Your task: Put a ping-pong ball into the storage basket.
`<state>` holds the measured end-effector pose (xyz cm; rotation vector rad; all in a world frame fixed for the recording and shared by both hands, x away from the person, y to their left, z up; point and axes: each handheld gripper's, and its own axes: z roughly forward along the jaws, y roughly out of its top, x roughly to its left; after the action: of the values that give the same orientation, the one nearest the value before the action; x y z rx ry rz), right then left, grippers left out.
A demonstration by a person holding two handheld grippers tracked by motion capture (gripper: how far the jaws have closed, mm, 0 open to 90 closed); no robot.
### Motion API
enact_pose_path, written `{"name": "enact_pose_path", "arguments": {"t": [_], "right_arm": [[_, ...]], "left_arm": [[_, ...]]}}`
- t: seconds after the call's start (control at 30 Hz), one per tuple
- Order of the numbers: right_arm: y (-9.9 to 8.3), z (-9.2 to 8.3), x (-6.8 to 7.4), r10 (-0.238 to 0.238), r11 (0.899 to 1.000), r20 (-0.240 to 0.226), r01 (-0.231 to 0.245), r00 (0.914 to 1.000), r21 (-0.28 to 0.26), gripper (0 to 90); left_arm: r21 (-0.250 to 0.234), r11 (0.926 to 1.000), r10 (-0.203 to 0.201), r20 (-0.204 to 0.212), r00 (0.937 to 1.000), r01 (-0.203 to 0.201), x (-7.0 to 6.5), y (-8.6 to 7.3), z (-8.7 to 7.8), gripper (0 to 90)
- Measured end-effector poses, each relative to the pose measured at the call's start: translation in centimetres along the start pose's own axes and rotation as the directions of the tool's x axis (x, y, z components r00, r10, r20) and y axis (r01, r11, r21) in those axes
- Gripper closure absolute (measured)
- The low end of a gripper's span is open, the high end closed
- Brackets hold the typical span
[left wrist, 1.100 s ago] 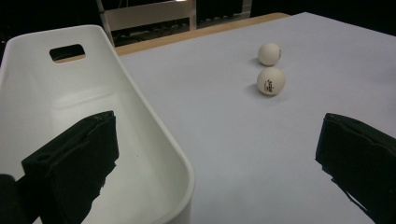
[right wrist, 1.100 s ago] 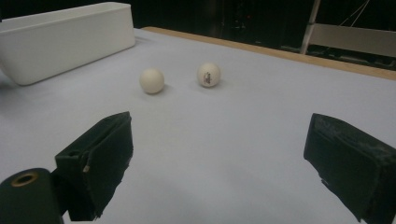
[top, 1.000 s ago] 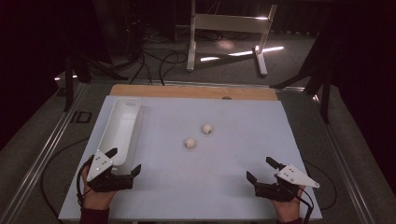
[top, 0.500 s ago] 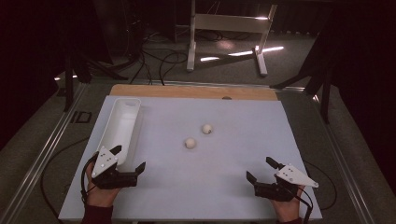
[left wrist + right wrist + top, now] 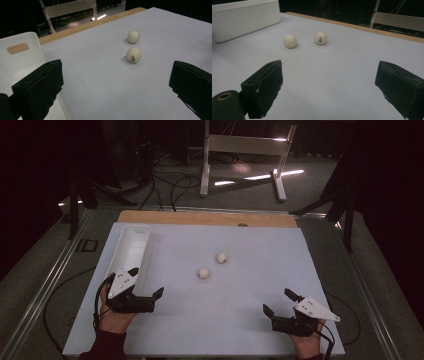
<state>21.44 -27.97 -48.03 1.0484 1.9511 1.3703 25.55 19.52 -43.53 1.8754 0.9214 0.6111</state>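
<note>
Two ping-pong balls point(image 5: 203, 273) point(image 5: 221, 257) sit mid-frame on the tabletop point(image 5: 240, 320). Left gripper point(image 5: 148, 293) (beside the white tray point(image 5: 131, 251)) and right gripper point(image 5: 278, 302), lower frame, hold fingers wide.

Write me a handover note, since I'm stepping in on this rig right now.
Left gripper: open, empty, beside the near end of the white bin.
Right gripper: open, empty, at the near right of the table.
Nearer ball and farther ball lie loose mid-table, apart.
Done: nothing picked up.
Left: probably both balls go into the bin.
</note>
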Motion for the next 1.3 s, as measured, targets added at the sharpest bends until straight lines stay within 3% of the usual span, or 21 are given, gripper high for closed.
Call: {"name": "enact_pose_path", "arguments": {"t": [0.2,0.43,0.77,0.97,1.3], "right_arm": [[0.0,0.0,0.1,-0.013,1.000,0.007,0.013,0.9999,0.006,7.3],[0.0,0.0,0.0,-0.008,1.000,0.012,0.008,0.9999,0.005,7.3],[-0.1,-0.1,-0.1,-0.003,1.000,0.014,0.003,0.9999,0.003,7.3],[-0.1,0.0,-0.1,-0.001,1.000,0.013,0.001,0.9999,0.005,7.3],[-0.2,0.1,-0.2,0.016,1.000,-0.001,-0.016,0.9999,0.004,7.3]], "left_arm": [[0.009,0.9999,0.012,0.014,0.9998,-0.012,-0.3,1.1,1.0,0.0],[0.031,0.9994,0.018,0.040,0.9990,-0.019,-0.8,2.1,3.2,0.0],[0.062,0.9971,0.042,0.053,0.9977,-0.045,-1.2,3.4,4.6,0.0],[0.084,0.9955,0.040,0.066,0.9970,-0.045,-1.3,3.7,5.4,0.0],[0.120,0.9895,0.070,0.091,0.9934,-0.081,-1.9,4.2,6.6,0.0]]}}
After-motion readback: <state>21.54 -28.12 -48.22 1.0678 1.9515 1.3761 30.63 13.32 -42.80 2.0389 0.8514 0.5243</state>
